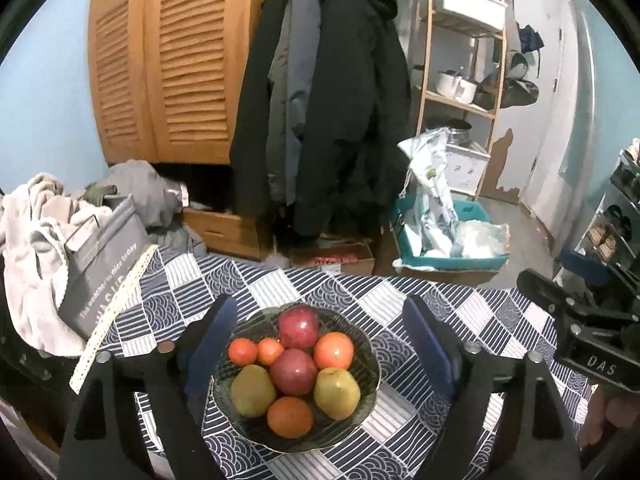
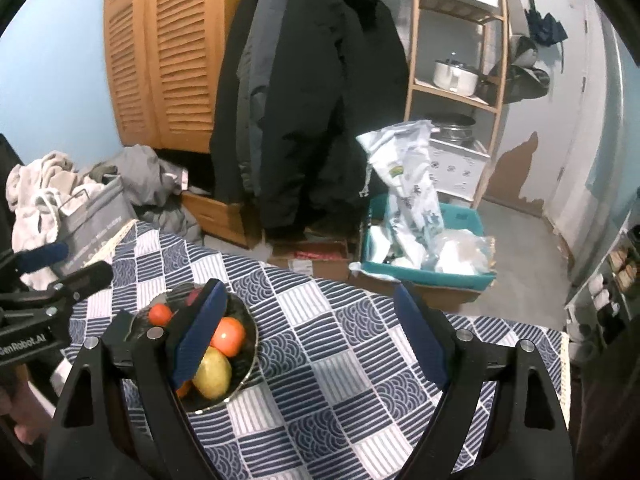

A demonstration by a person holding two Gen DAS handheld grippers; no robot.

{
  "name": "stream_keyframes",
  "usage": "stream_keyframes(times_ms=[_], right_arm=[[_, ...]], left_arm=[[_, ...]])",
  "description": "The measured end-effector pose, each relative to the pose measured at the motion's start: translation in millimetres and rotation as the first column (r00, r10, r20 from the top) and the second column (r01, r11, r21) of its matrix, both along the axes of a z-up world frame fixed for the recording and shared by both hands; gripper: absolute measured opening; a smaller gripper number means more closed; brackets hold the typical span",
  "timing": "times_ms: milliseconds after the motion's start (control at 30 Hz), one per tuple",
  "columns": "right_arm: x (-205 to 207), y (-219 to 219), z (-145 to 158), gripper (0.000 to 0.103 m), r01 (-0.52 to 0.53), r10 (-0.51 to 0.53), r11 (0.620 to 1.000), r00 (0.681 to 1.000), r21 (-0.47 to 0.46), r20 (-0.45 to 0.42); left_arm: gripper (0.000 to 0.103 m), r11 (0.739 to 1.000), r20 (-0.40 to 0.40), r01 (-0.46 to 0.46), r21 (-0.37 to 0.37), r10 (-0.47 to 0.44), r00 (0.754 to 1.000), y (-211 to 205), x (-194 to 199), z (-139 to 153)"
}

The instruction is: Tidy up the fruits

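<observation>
I see both tongs spread, gripping nothing: left gripper [image 1: 320,344], right gripper [image 2: 308,332]. The fruit bowl [image 1: 370,380] sits mid-table [image 2: 340,360], toward its left edge; cloth to its right lies open.

Home, hanging coats [image 1: 324,96], louvred wardrobe [image 1: 168,60], shelving [image 1: 460,60]

On the table [image 1: 400,304] before me sat the bowl [image 1: 370,384] with 2 apples, 2 pears and 4 oranges in it. A bag [image 1: 100,264] stood at the table's left edge, laundry [image 1: 28,232] behind it. Coats [image 1: 328,100] hung beyond the table, a shelf [image 1: 460,80] to their right.
</observation>
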State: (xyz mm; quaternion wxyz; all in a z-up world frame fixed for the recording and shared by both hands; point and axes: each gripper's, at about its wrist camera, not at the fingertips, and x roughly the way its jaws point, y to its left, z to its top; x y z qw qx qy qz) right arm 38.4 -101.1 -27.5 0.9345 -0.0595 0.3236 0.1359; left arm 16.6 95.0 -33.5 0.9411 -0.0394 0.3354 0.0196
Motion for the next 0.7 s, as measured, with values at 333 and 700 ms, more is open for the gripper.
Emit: stream_keyframes(times_ms=[333, 700], right_arm=[[-19, -38, 14, 0.086, 0.053, -0.054, 0.998, 0.998, 0.024, 0.033], [-23, -61, 11, 0.087, 0.098, -0.099, 0.995, 0.994, 0.035, 0.04]], left_arm=[[0.093, 0.999, 0.047, 0.046, 0.009, -0.046, 0.998, -21, -11, 21], [0.102, 0.998, 0.061, 0.045, 0.048, -0.047, 0.997, -35, -11, 28]])
